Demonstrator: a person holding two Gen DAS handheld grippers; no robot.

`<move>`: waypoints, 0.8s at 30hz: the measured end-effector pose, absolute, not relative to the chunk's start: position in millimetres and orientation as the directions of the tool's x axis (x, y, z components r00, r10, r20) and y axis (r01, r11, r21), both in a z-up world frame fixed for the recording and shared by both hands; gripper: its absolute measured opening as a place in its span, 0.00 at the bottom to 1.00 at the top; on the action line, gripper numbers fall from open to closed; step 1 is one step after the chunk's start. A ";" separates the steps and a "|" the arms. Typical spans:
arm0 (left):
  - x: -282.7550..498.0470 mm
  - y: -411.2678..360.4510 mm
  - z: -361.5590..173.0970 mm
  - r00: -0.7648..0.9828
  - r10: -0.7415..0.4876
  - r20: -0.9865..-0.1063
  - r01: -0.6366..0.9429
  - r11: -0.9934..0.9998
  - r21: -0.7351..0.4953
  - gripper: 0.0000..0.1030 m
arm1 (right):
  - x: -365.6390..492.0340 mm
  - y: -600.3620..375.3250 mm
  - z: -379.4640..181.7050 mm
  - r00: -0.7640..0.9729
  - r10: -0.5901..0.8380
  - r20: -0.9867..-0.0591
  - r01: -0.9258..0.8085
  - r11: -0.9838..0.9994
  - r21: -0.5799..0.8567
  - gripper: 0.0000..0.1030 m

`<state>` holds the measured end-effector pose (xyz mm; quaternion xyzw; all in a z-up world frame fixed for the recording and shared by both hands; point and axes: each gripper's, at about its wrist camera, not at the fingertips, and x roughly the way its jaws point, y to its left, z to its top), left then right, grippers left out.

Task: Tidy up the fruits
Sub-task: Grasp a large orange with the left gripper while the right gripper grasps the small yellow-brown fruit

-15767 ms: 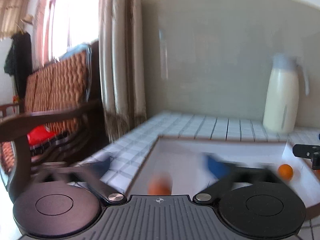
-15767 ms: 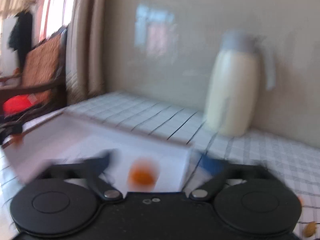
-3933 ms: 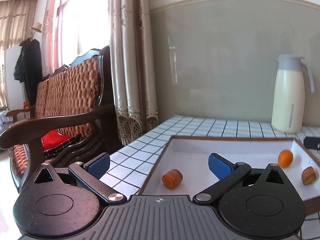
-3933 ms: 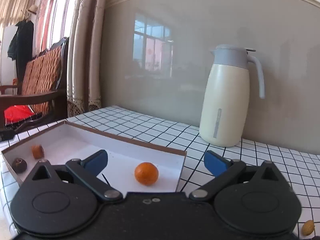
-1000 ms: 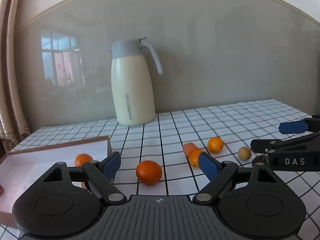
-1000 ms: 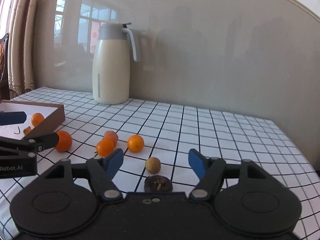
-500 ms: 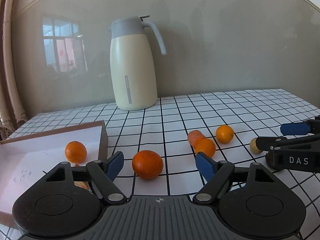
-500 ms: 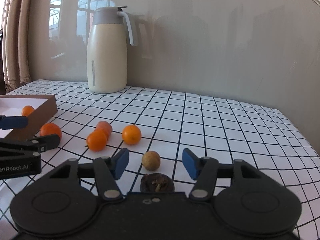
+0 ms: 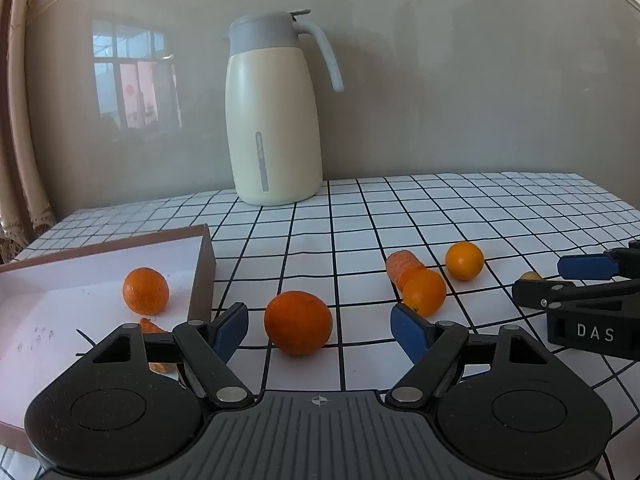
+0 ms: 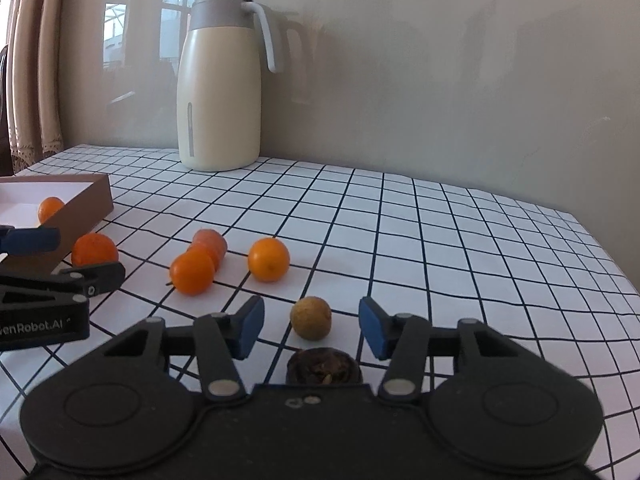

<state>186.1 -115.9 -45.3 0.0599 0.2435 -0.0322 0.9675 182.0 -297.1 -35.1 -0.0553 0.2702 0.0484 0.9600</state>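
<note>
In the left wrist view my left gripper (image 9: 320, 328) is open, its blue pads either side of a large orange (image 9: 298, 328) on the checked tablecloth without touching it. In the right wrist view the jaws of my right gripper (image 10: 312, 332) are closing around a small tan round fruit (image 10: 311, 317), with gaps still on both sides. A dark brown fruit (image 10: 324, 368) lies just behind it, close to the gripper body. Two more oranges (image 10: 192, 272) (image 10: 268, 260) and a carrot piece (image 10: 210, 244) lie between the grippers.
A brown-rimmed white box (image 9: 202, 264) sits at the left, holding an orange (image 9: 145, 290) and an orange scrap (image 9: 154, 326). A cream jug (image 9: 274, 128) stands by the back wall. The cloth runs bare to the right, up to the table edge (image 10: 608, 256).
Both grippers have come forward and lower, so the fruit looks larger. The right jaws have narrowed around the tan fruit. The left jaws narrowed slightly around the large orange.
</note>
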 end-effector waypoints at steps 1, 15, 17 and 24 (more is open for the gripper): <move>186.5 -115.6 -46.0 0.878 -0.033 -0.478 0.092 0.991 0.100 0.76 | 182.7 -296.5 -35.2 0.849 0.064 -0.524 -0.124 0.989 -0.081 0.40; 197.7 -110.7 -49.1 0.847 -0.048 -0.529 0.097 0.993 0.064 0.67 | 191.9 -294.2 -38.4 0.831 0.056 -0.554 -0.127 0.988 -0.091 0.35; 198.7 -110.7 -49.5 0.845 -0.049 -0.533 0.098 0.993 0.064 0.67 | 193.6 -294.9 -38.9 0.826 0.057 -0.560 -0.127 0.988 -0.088 0.32; 203.4 -115.6 -51.5 0.835 -0.036 -0.549 0.101 0.991 0.089 0.67 | 196.0 -297.1 -40.2 0.817 0.052 -0.574 -0.120 0.989 -0.081 0.20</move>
